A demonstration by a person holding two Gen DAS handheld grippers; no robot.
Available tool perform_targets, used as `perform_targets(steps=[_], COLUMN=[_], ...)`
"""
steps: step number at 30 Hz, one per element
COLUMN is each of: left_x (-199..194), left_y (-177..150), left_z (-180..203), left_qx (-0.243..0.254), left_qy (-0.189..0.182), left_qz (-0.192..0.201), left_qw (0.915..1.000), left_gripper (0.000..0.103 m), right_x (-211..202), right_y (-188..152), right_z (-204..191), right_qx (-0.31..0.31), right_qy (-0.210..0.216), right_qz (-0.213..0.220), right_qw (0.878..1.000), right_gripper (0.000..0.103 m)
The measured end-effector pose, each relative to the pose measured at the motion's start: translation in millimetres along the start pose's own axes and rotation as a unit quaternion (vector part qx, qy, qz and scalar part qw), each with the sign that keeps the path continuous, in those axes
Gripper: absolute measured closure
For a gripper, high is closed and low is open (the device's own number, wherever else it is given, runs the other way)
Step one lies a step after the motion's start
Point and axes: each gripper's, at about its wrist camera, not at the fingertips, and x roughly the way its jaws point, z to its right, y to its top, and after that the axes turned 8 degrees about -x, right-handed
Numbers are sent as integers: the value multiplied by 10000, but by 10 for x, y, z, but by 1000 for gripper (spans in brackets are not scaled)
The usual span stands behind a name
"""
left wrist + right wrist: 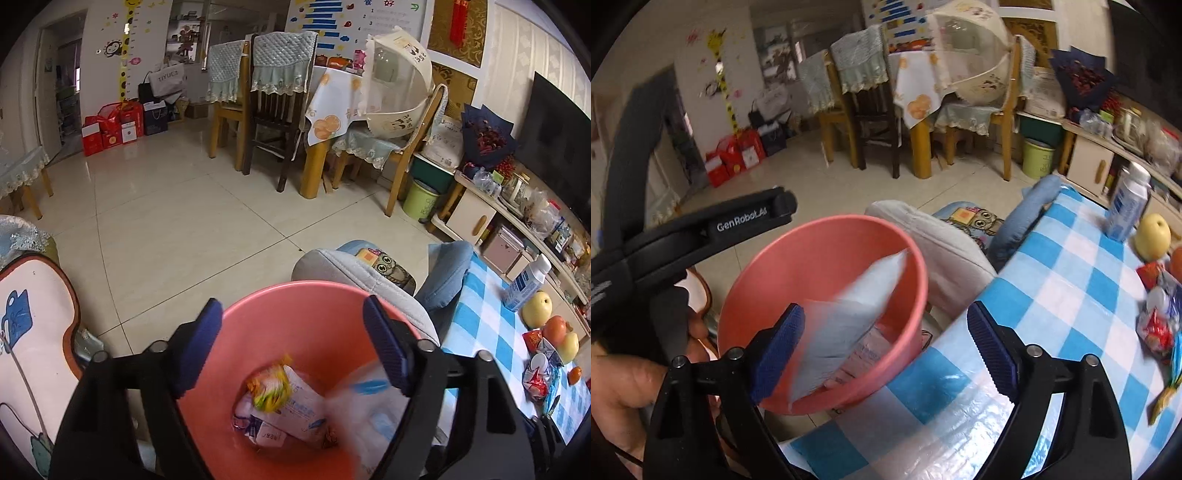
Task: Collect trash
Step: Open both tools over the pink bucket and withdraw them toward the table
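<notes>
A pink bin (314, 295) stands beside the checked table, directly under my left gripper (291, 347), whose jaws are open with nothing between them. Inside lie a yellow wrapper (271, 387) and white packets (295, 410). A blurred white-and-blue bag (369, 406) sits at the bin's right side. In the right wrist view this pale bag (849, 317) is blurred in the bin's (820, 236) mouth, just past the left pad of my open right gripper (886, 347); the pads do not press it. More crumpled wrappers (1156, 325) lie on the table at the right.
The blue checked table (1052, 288) carries a milk bottle (1126, 206), a pear (1152, 232) and oranges (554, 328). A grey cushioned seat (369, 273) sits behind the bin. The left gripper's black body (738, 221) and a hand (628, 387) fill the lower left. Tiled floor lies beyond.
</notes>
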Motion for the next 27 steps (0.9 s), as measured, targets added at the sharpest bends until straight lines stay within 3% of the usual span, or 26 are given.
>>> perform_targets(steps=[11, 17, 27], left_x=[-22, -43, -42], left_y=[-105, -196, -381], left_z=[266, 469, 809], left_qx=[302, 558, 1129], left_qy=[-245, -392, -343], left_qz=[-63, -63, -130], left_qw=[9992, 9977, 9929], left_gripper=[13, 13, 10], right_x=[-401, -516, -697], right_y=[-405, -650, -887], right_z=[396, 461, 582], right_qx=[200, -43, 24], right_qy=[-730, -1102, -1227], right_qz=[62, -43, -105], right_qw=[9971, 9939, 9924], right_gripper=[13, 13, 13])
